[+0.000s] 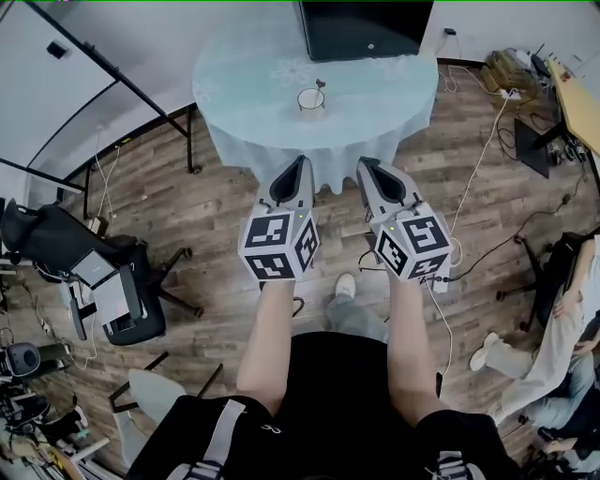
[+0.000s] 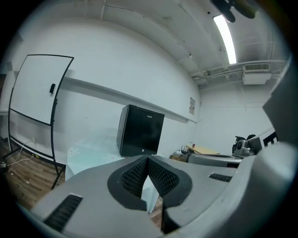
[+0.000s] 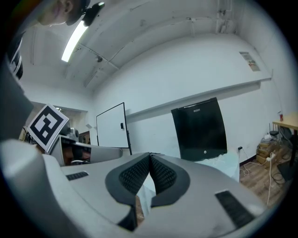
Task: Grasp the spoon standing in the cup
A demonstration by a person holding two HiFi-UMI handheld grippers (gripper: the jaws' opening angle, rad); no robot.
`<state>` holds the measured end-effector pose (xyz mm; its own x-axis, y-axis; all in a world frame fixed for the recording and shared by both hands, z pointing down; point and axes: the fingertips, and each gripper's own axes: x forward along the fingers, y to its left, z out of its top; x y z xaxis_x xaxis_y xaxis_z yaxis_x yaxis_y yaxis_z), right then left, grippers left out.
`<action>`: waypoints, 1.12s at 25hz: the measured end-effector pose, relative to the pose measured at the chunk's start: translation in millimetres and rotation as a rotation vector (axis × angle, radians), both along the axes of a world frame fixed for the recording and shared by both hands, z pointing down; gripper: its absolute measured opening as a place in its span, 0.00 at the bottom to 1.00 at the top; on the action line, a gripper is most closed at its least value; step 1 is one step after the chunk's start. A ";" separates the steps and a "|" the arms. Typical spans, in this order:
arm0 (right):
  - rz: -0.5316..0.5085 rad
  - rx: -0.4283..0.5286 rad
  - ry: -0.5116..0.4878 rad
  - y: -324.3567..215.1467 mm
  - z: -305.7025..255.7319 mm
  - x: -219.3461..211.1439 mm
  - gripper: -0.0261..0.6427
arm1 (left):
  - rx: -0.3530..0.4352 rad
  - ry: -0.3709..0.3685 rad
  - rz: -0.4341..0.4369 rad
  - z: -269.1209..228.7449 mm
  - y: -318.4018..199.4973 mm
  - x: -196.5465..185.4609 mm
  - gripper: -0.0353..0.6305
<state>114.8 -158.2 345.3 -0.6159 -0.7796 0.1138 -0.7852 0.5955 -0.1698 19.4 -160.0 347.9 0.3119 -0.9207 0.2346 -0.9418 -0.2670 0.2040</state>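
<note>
A white cup (image 1: 311, 101) stands near the middle of the round table (image 1: 244, 89) with a pale blue cloth, and a dark-topped spoon (image 1: 320, 87) stands up in it. Both grippers hang in front of the table's near edge, well short of the cup. My left gripper (image 1: 302, 160) is shut with nothing in it; in the left gripper view its ribbed pads (image 2: 139, 174) meet at the tip. My right gripper (image 1: 363, 163) is shut and empty too, pads (image 3: 160, 173) touching. Neither gripper view shows the cup.
A black cabinet (image 1: 364, 26) stands on the table's far side. A whiteboard on a stand (image 1: 56, 75) is at the left, an office chair (image 1: 103, 272) at lower left. Cables (image 1: 473, 178) cross the wooden floor at right, where a seated person (image 1: 562, 319) is.
</note>
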 end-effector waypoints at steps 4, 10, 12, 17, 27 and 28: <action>-0.009 0.059 -0.008 -22.4 -26.1 15.9 0.04 | 0.068 0.017 -0.011 -25.6 -15.5 12.7 0.06; -0.062 0.086 -0.031 -28.4 -36.1 0.6 0.05 | 0.101 -0.012 -0.050 -38.8 -20.2 -0.6 0.06; -0.079 0.088 -0.037 -31.3 -35.9 -6.4 0.05 | 0.092 -0.016 -0.064 -35.7 -22.9 -7.6 0.06; -0.087 0.071 -0.048 -50.1 -27.1 -9.1 0.05 | 0.077 -0.031 -0.076 -26.3 -37.6 -13.1 0.06; -0.092 0.020 -0.039 -112.9 -11.0 -28.0 0.05 | 0.043 -0.038 -0.106 -10.7 -93.0 -37.7 0.06; -0.096 0.006 -0.032 -118.5 -4.9 -31.4 0.05 | 0.032 -0.034 -0.122 -5.1 -99.7 -44.9 0.06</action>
<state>83.4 -276.8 340.5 -0.6912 -0.7173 0.0883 -0.7185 0.6689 -0.1906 -25.5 -259.7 342.8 0.1894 -0.9584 0.2135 -0.9740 -0.1559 0.1643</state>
